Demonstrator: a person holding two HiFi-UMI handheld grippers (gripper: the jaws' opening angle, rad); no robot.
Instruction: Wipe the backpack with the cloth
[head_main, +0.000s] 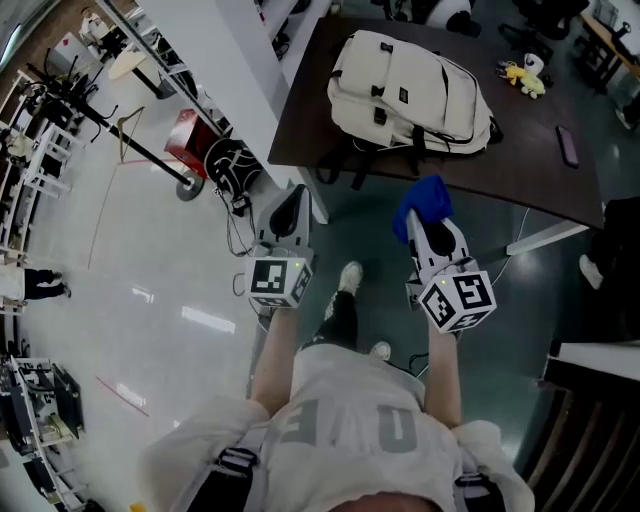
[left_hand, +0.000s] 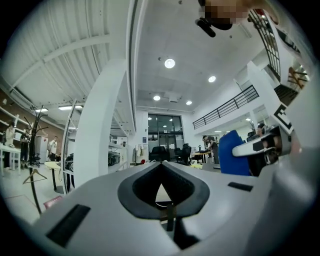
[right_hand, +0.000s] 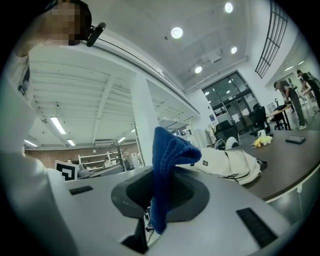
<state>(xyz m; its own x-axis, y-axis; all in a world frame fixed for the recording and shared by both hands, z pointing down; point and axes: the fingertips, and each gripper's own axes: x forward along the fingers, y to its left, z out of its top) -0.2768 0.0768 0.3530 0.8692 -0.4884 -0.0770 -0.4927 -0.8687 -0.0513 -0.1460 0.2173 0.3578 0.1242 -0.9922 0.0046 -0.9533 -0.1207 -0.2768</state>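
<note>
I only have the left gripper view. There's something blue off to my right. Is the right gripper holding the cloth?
Observer: Yes, the right gripper is shut on the blue cloth, which stands up out of its jaws.
Operator: Where's the backpack?
Observer: The cream backpack lies on the dark table ahead of both grippers; the cloth isn't touching it.
Operator: And the left gripper?
Observer: It is short of the table's edge, over the floor.

Head (overhead) and right gripper views share backpack (head_main: 410, 90).
</note>
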